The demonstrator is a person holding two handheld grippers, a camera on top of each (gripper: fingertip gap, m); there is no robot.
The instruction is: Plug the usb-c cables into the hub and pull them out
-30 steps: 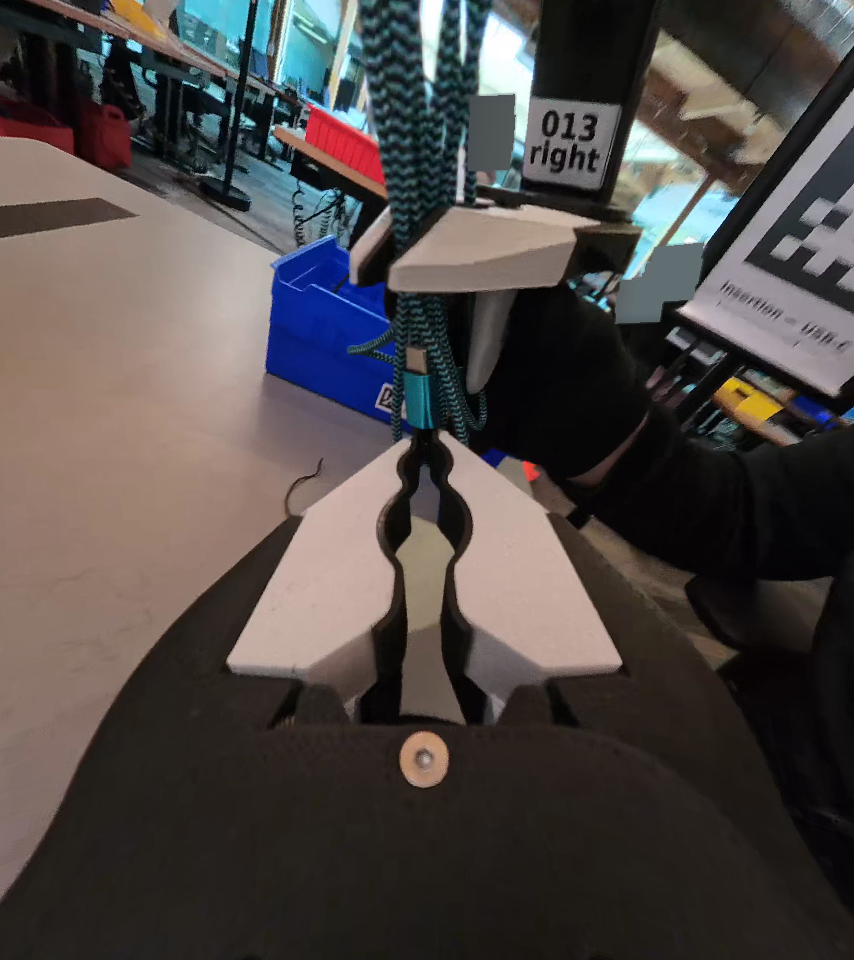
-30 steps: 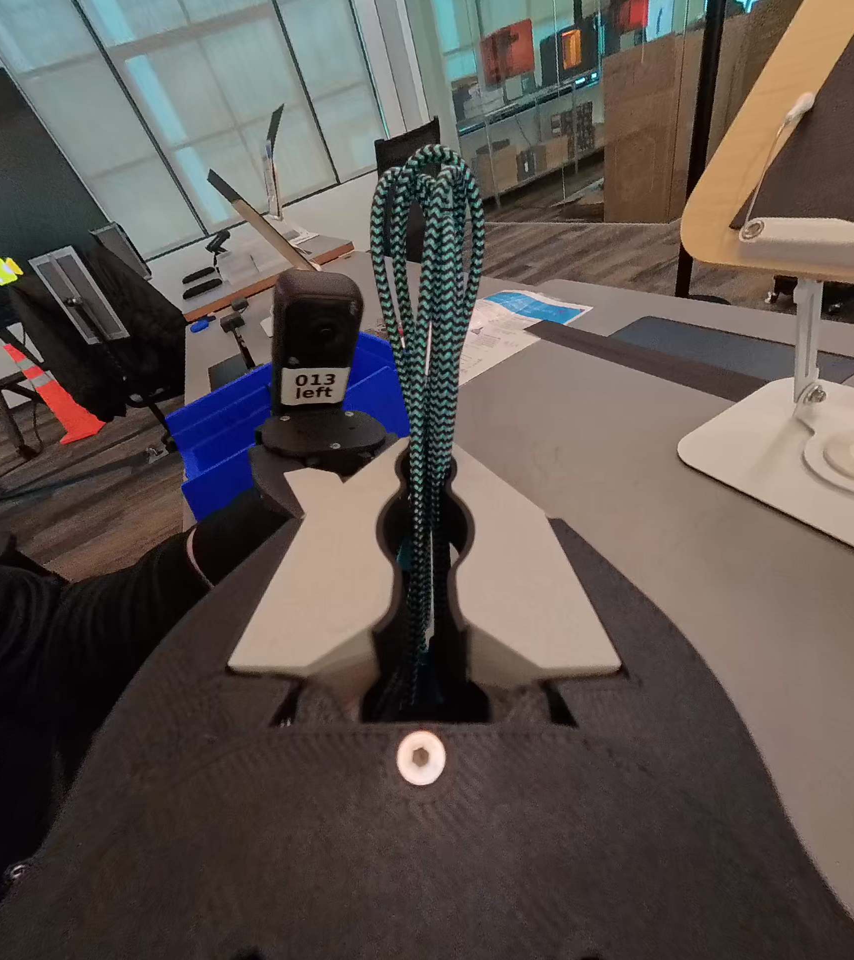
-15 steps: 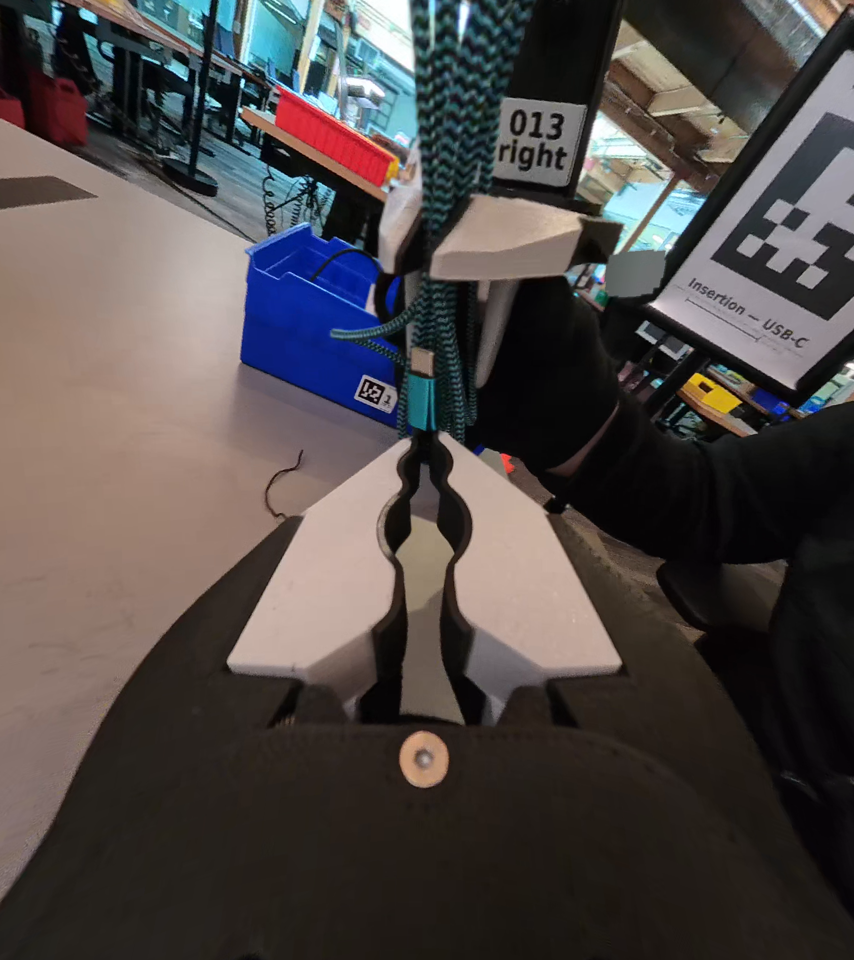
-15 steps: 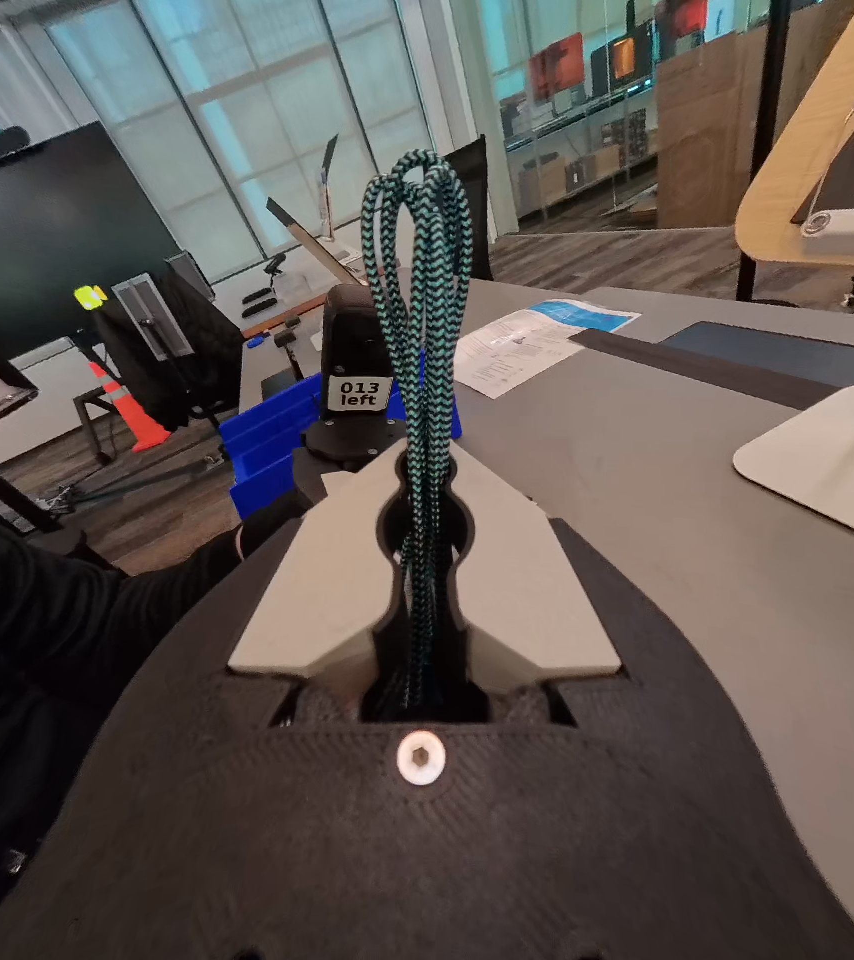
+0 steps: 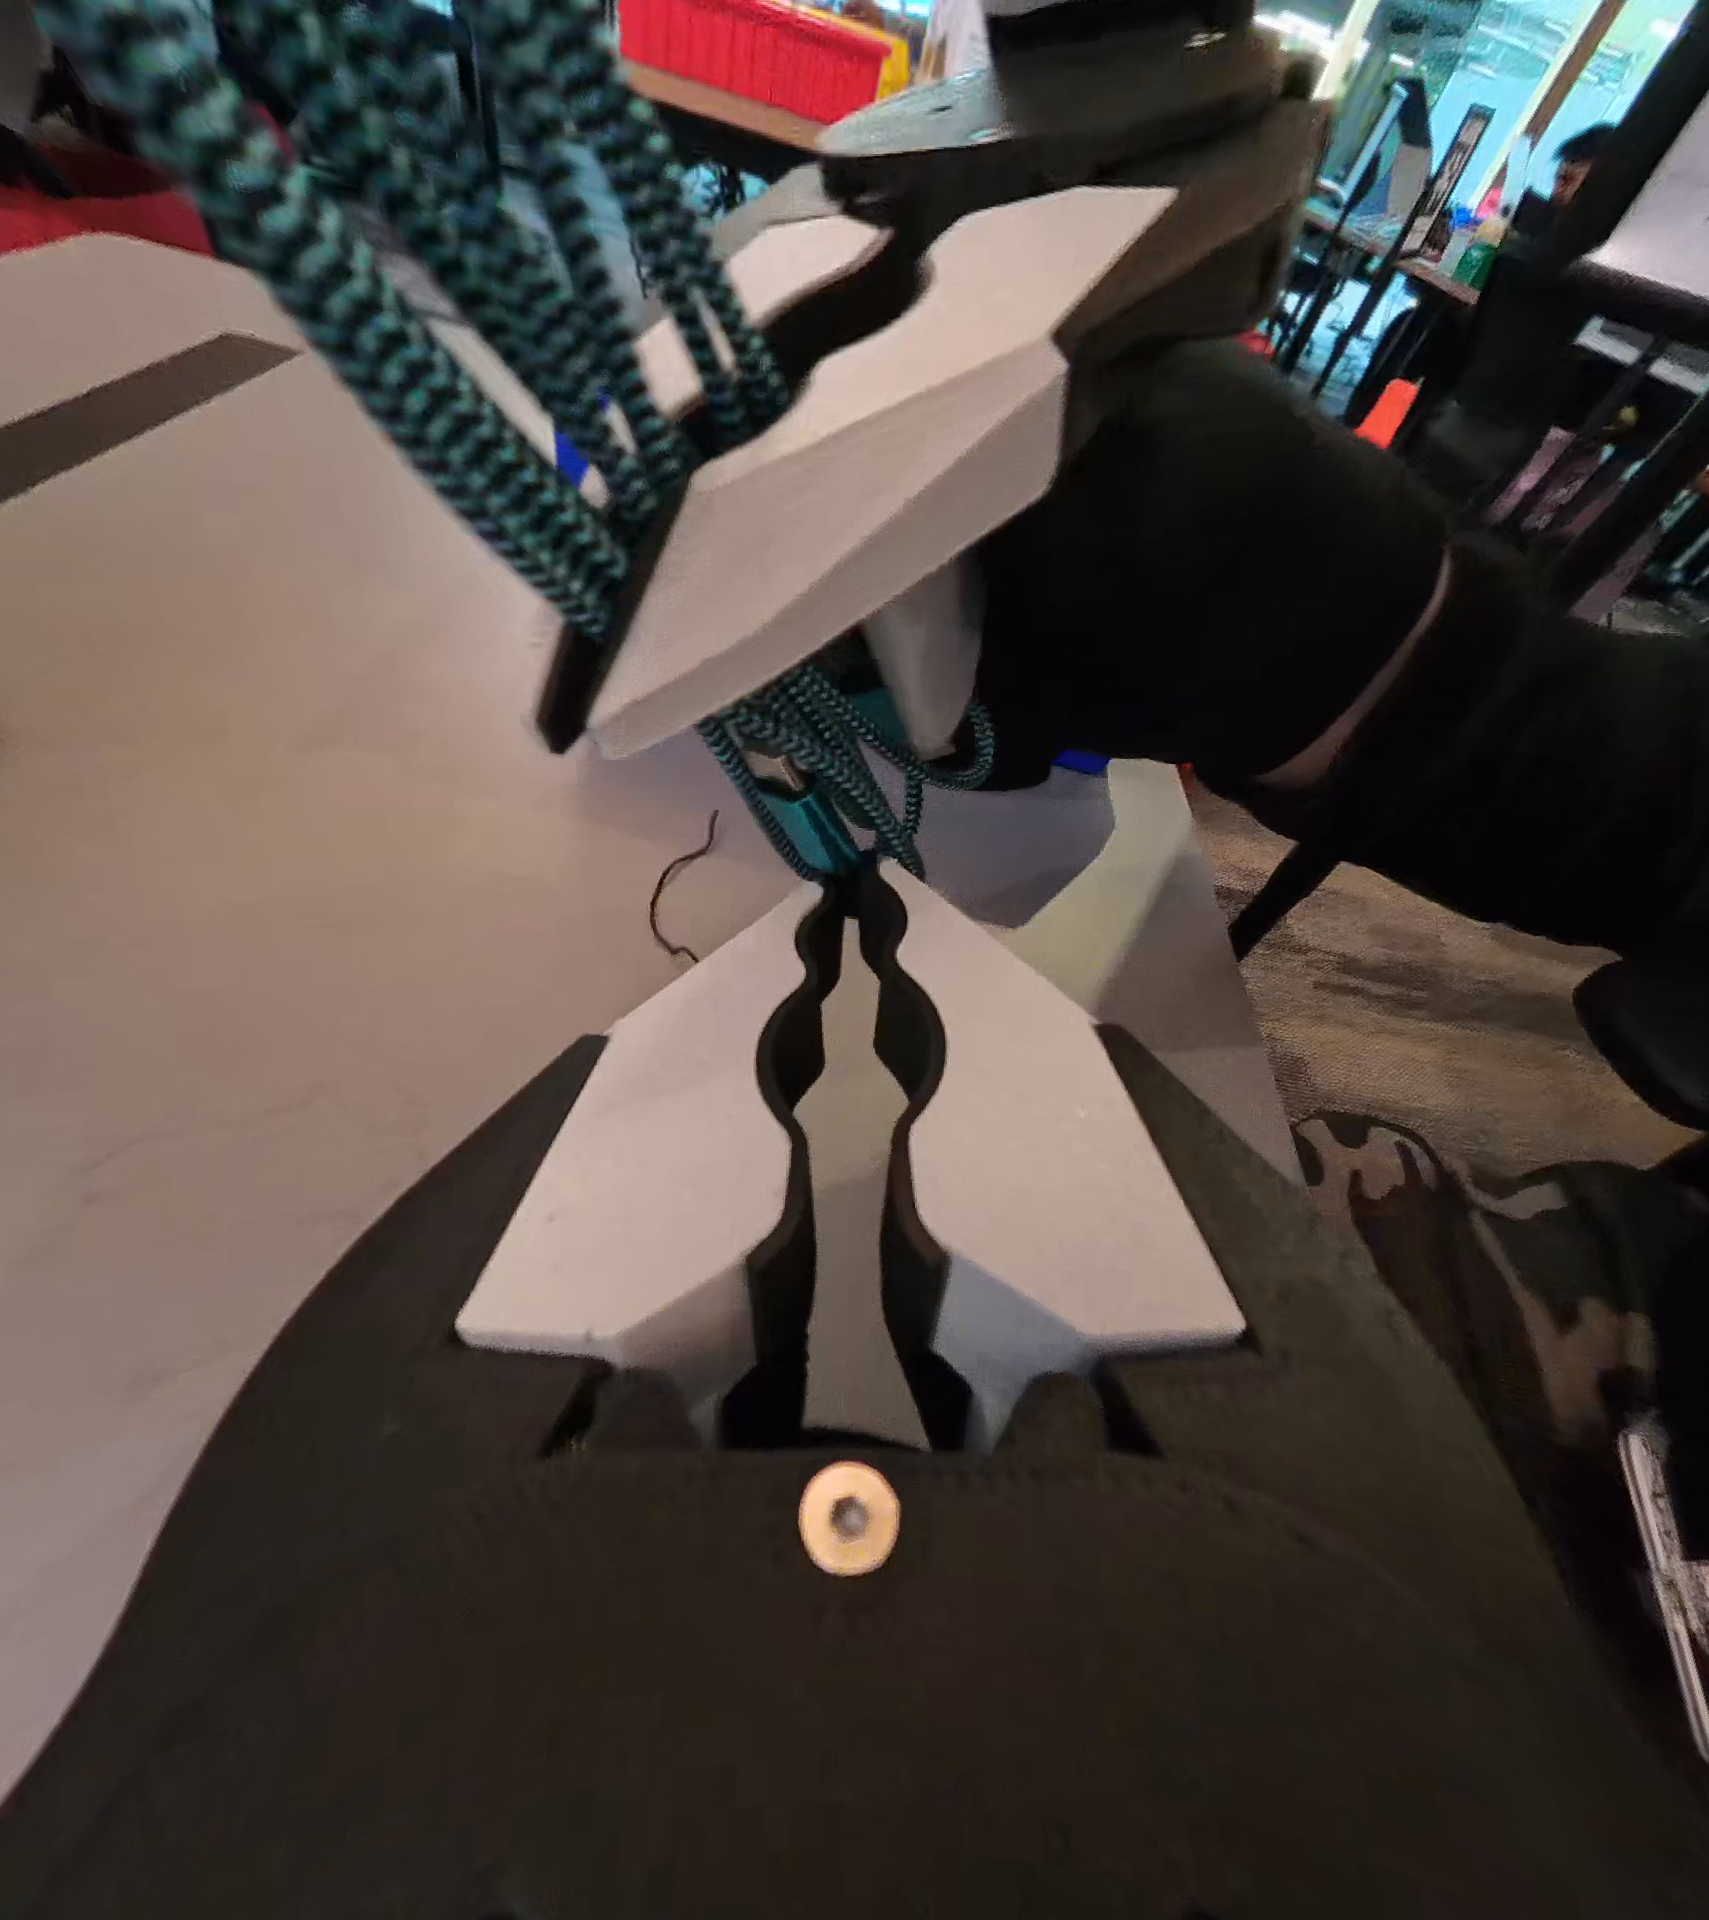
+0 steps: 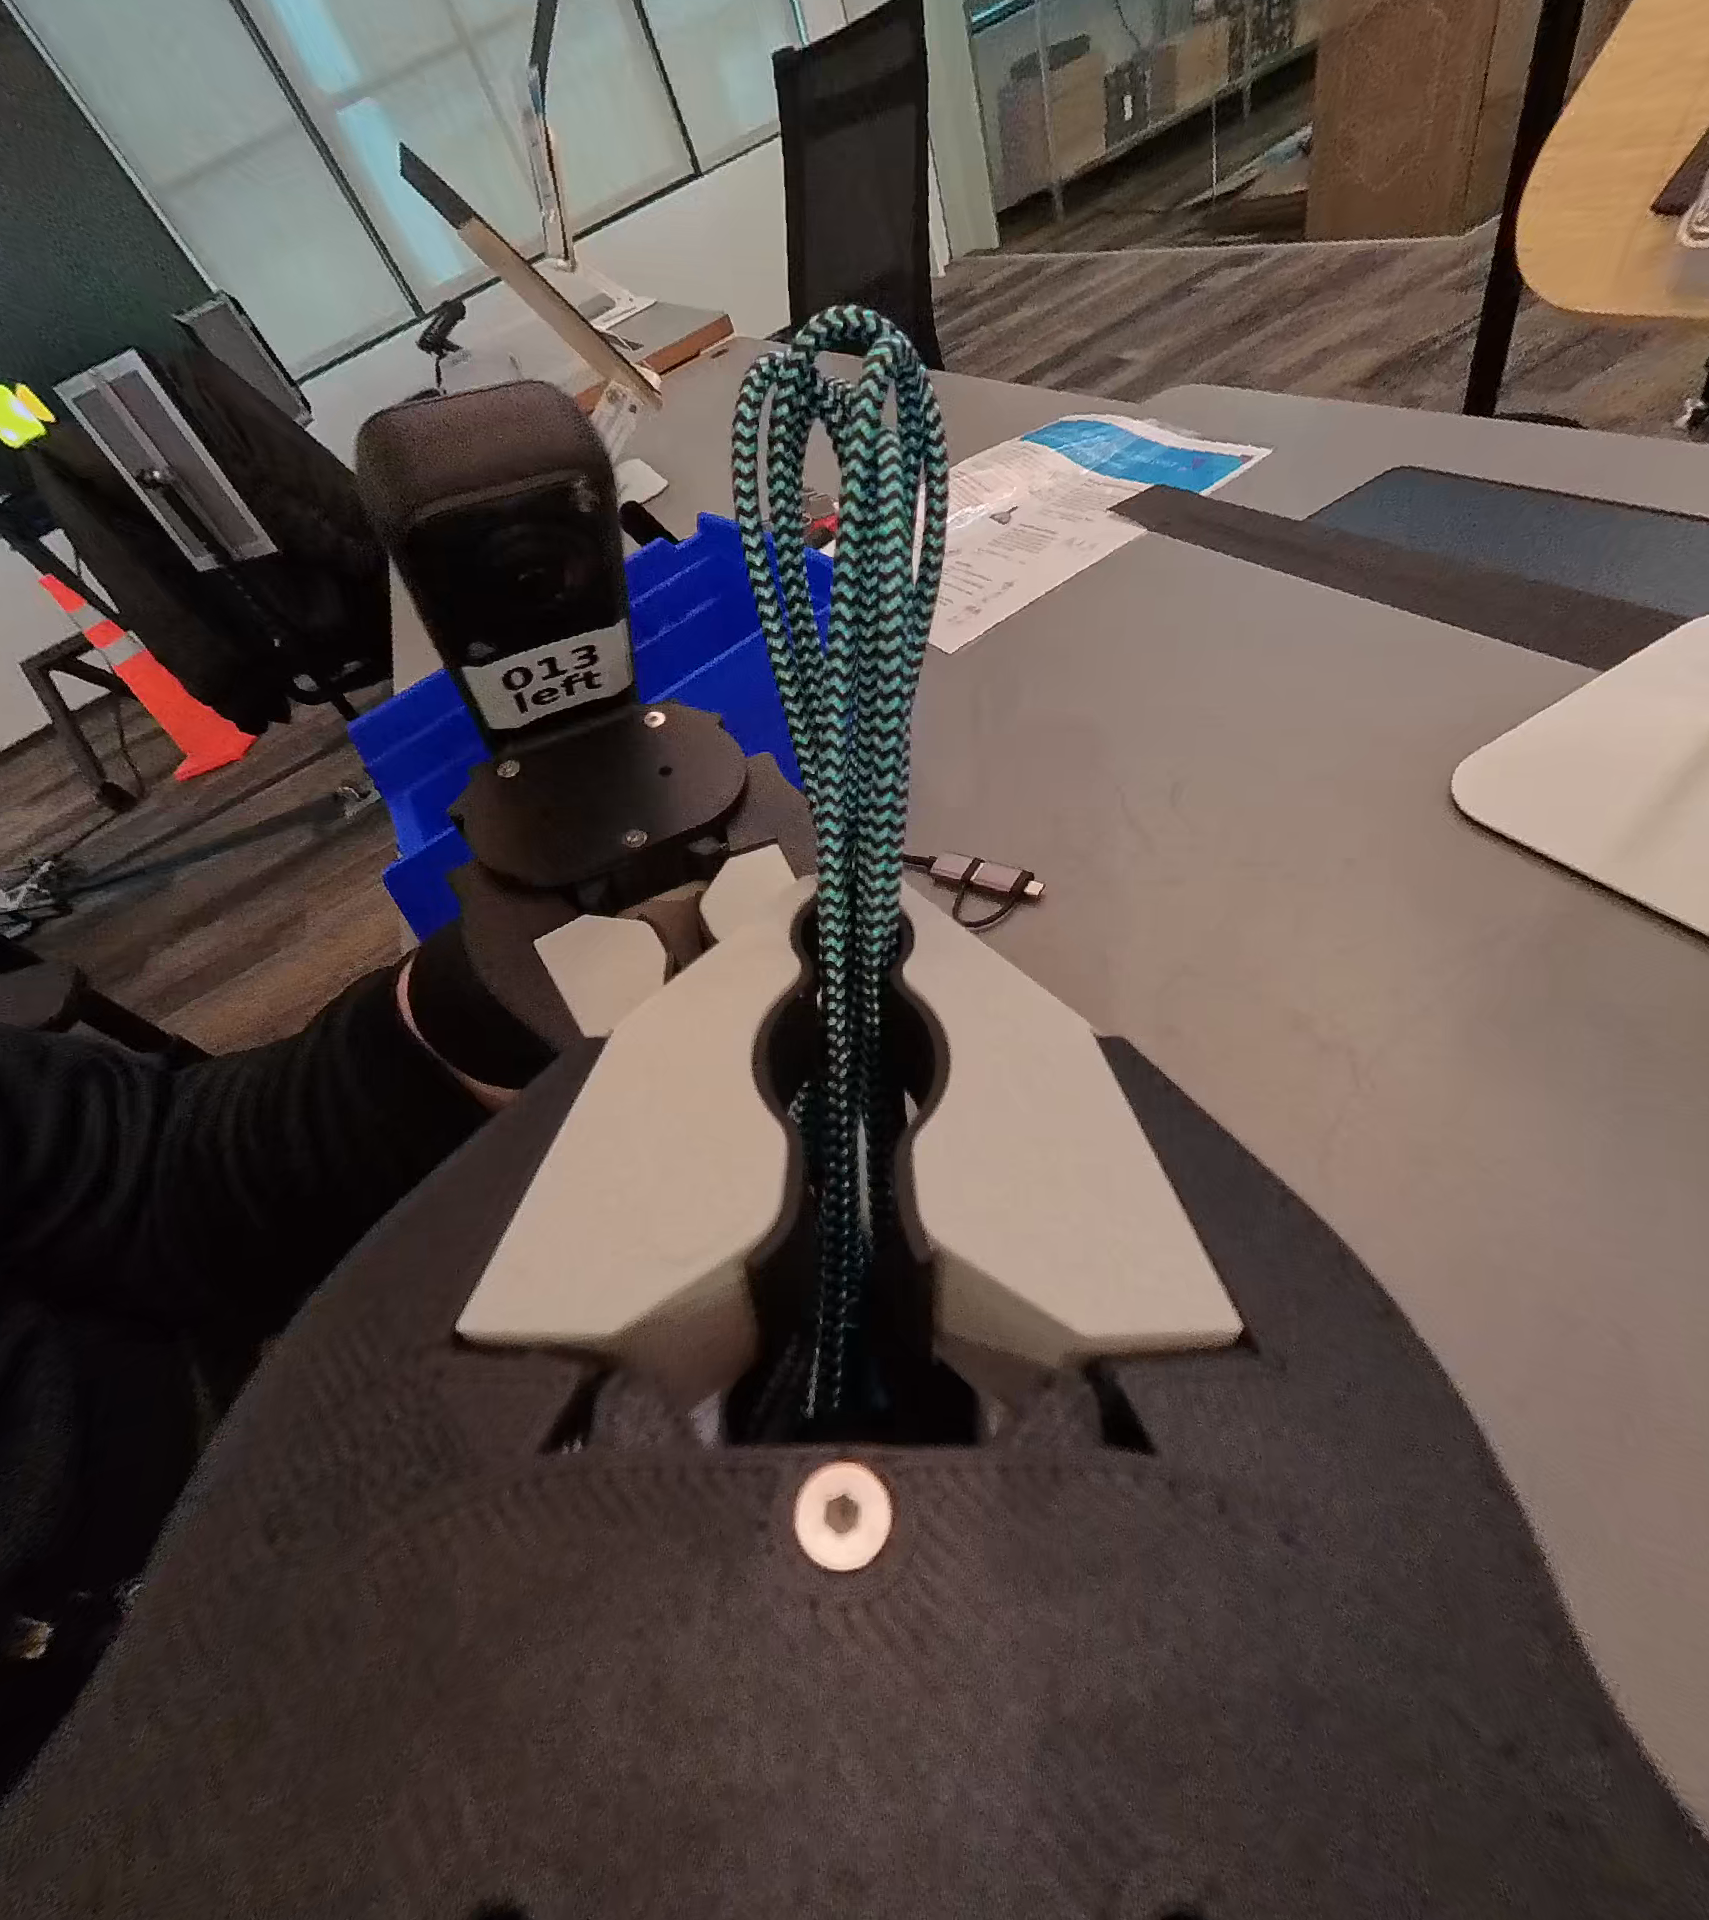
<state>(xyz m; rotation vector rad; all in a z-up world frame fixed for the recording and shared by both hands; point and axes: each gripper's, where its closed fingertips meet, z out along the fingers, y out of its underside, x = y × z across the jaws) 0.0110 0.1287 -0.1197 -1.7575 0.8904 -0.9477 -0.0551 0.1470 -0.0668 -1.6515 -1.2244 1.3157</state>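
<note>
A teal-and-black braided USB-C cable (image 6: 845,644) is bundled in several loops. My right gripper (image 6: 850,930) is shut on the bundle, and the loops stand up out of its tips. In the left wrist view the right gripper (image 5: 611,540) hangs tilted above the table, with the cable (image 5: 434,395) running through it. My left gripper (image 5: 850,896) is shut on the cable just behind its teal plug (image 5: 810,831). The plug's metal tip points up toward the right gripper. The left gripper (image 6: 684,914) also shows just left of the right gripper's tips. A small grey adapter (image 6: 995,883) lies on the grey table (image 6: 1245,935).
A blue bin (image 6: 694,644) stands at the table's far left edge. A white stand base (image 6: 1639,810) sits at the right and a printed sheet (image 6: 1068,520) lies farther back. A loose black thread (image 5: 673,894) lies on the table. A person's black sleeve (image 5: 1452,727) crosses the right side. The grippers' ends are close to 8 cm from one another.
Both grippers have swung toward the table. The right gripper now looks closer and tilted in the left wrist view. The grey adapter has come into the right wrist view. Both grips are unchanged.
</note>
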